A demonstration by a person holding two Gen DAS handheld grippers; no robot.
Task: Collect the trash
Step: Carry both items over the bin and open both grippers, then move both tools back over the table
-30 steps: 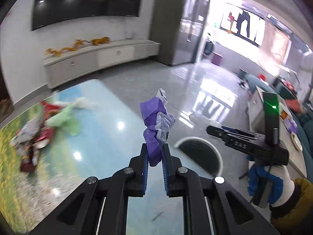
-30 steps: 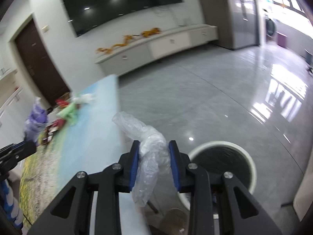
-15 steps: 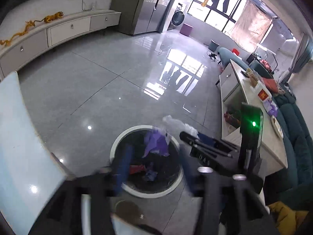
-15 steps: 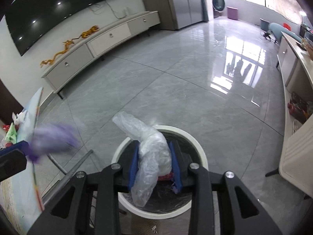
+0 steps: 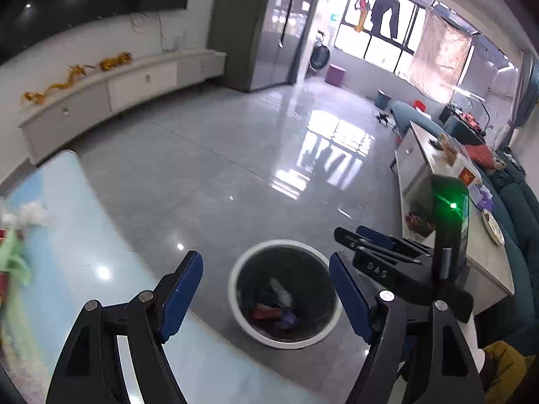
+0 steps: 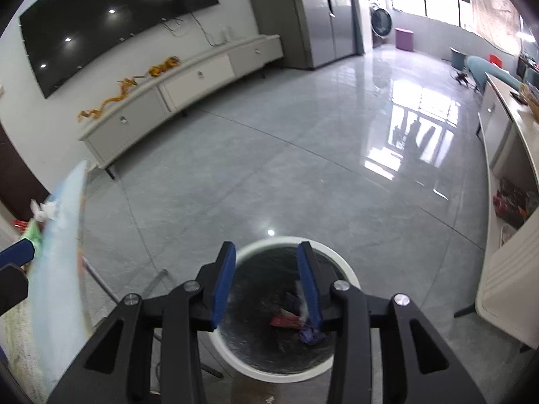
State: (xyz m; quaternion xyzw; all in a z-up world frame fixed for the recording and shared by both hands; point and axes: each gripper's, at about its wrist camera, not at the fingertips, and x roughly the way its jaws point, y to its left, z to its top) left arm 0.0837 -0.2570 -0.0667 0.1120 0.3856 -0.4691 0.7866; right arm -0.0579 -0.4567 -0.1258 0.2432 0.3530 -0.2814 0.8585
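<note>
Both the left gripper (image 5: 266, 289) and right gripper (image 6: 266, 277), jaws just opening and empty, hover above the bin (image 6: 348, 274), where the trash (image 6: 296, 323) lies.

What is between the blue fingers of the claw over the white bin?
Nothing is held there. In the right wrist view the right gripper stands open, and through the gap you see into the bin, where trash lies.

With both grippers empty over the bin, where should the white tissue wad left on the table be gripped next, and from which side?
Grip the white tissue wad across its crumpled middle, coming from above. It lies loose on the table beside the green wrapper, so a side approach would probably push it along.
</note>
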